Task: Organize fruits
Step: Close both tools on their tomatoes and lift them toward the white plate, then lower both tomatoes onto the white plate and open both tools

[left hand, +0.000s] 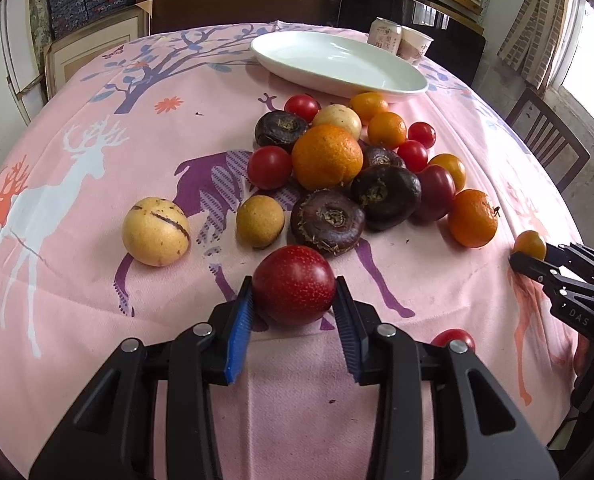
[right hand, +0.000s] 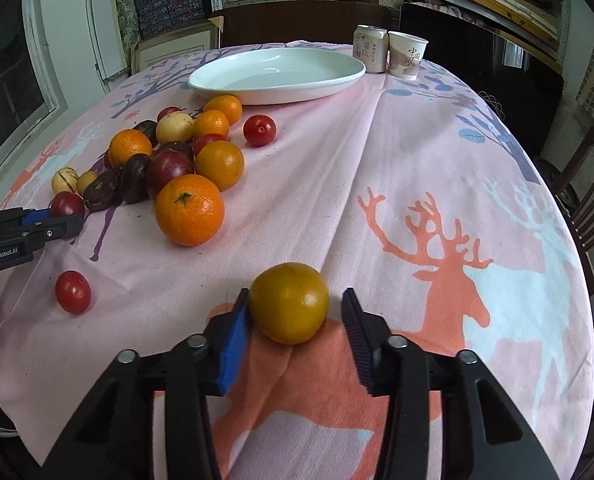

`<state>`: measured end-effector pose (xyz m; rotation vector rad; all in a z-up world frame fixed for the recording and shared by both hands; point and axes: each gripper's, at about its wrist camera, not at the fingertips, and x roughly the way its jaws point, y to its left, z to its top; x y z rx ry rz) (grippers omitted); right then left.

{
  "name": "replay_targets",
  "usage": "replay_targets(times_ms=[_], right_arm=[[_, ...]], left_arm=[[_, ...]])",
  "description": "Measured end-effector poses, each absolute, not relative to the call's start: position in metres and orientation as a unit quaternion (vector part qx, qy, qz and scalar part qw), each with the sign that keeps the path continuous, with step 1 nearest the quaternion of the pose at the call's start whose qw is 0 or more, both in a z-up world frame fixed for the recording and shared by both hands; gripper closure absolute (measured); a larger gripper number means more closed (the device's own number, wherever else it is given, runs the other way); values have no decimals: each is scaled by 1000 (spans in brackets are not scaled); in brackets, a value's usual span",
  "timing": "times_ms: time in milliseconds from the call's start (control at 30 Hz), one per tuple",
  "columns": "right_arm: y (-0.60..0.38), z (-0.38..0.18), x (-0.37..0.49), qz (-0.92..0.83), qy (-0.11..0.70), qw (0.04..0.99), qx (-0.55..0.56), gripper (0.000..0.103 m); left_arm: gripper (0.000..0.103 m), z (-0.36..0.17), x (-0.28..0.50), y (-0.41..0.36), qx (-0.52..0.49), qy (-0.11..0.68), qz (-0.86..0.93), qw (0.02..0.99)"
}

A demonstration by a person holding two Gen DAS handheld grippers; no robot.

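A dark red speckled plum [left hand: 293,284] lies on the pink deer tablecloth [left hand: 97,184], and my left gripper [left hand: 295,292] is shut on it with both blue pads against its sides. A yellow-orange tomato [right hand: 289,306] sits between the jaws of my right gripper [right hand: 295,300]. The left pad touches it and the right pad stands a little off, so this gripper is open. A pile of oranges [left hand: 327,156], cherry tomatoes, yellow fruits and dark water chestnuts [left hand: 327,220] lies beyond. The empty white oval plate [left hand: 337,64] stands at the back.
A drink can [right hand: 369,46] and a paper cup [right hand: 407,58] stand behind the plate. One cherry tomato [right hand: 73,292] lies alone near the front. A wooden chair [left hand: 545,140] is at the table's right, with shelves and boxes behind. The right half of the cloth [right hand: 457,140] is bare.
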<state>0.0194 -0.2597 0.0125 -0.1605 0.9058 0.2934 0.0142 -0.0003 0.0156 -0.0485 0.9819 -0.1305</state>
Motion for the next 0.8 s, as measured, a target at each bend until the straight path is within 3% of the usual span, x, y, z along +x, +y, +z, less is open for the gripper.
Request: replay_targets(times_ms=[133, 300, 533, 800], right_arm=[[-254, 20, 19, 165, 434, 882, -79, 66], [-255, 63, 17, 206, 373, 903, -51, 66], [-231, 107, 92, 223, 322, 920, -14, 66], [-209, 64, 205, 190, 405, 893, 44, 66]], left_arm=[[66, 20, 11, 1, -25, 475, -76, 877], [66, 63, 10, 1, -15, 429, -96, 898], [65, 110, 102, -23, 1, 377, -78, 923], [65, 77, 205, -34, -53, 434, -50, 898]])
